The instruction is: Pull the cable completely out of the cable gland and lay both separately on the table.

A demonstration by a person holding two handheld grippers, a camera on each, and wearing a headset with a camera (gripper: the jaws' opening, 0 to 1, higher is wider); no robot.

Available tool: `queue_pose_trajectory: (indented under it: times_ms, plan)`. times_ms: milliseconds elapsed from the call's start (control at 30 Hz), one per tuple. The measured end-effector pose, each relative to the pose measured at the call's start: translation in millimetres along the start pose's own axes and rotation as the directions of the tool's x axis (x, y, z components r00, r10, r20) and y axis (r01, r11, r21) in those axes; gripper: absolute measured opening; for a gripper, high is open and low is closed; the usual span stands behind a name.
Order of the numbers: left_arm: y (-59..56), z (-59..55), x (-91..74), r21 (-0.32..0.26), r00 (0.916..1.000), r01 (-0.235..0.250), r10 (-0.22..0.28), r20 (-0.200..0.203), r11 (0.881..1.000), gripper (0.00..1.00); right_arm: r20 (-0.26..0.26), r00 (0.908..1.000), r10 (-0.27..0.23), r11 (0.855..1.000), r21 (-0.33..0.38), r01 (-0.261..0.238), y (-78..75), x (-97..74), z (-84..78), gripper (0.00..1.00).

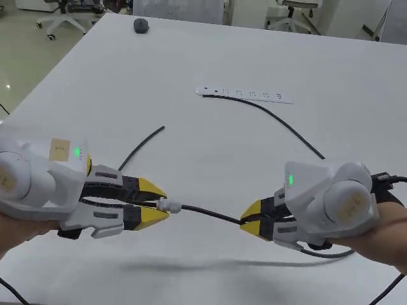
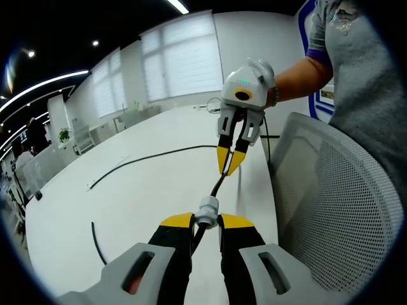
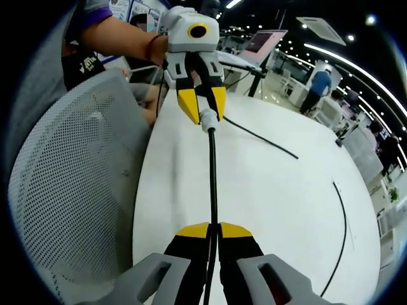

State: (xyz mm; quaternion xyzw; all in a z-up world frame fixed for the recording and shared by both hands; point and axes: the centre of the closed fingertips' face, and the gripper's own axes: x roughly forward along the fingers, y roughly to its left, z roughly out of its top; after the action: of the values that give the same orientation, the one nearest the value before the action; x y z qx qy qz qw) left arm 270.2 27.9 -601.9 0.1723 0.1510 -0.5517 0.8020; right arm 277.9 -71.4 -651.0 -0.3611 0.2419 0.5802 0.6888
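Note:
A small white cable gland [image 1: 168,205] is clamped between the yellow tips of my left gripper [image 1: 162,202], held above the table near its front edge. A black cable [image 1: 210,215] runs out of the gland to my right gripper [image 1: 245,223], which is shut on it. In the left gripper view the gland [image 2: 207,211] sits between the jaws of the left gripper [image 2: 206,220] and the cable [image 2: 218,186] leads up to the right gripper [image 2: 229,164]. The right gripper view shows the cable [image 3: 212,178] pinched by the right gripper [image 3: 213,230], stretched straight to the gland [image 3: 208,118].
A white power strip [image 1: 245,94] lies mid-table with its black cord [image 1: 286,127] curving toward the right. Another loose black cable [image 1: 141,147] lies left of centre. A dark small object [image 1: 140,25] sits at the far edge. A mesh chair [image 2: 331,210] stands at the table's near side.

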Motion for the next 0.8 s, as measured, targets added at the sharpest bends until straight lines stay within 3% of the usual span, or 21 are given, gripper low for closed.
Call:
queue_pose_trajectory:
  times_ms: [200, 800]
  plan:
    - [1.8, -0.6, -2.7, -0.002, 1.0, -0.006, 0.006, -0.003, 1.0, 0.15, -0.041, 0.9992, 0.002, 1.0, 0.019, -0.002, -2.6, 2.4, -17.7, 0.0]
    - [-3.4, -2.3, 2.7, -0.013, 1.0, 0.001, -0.001, -0.009, 1.0, 0.15, -0.061, 0.9981, 0.005, 1.0, 0.027, -0.003, 1.3, 2.1, -24.9, 0.0]
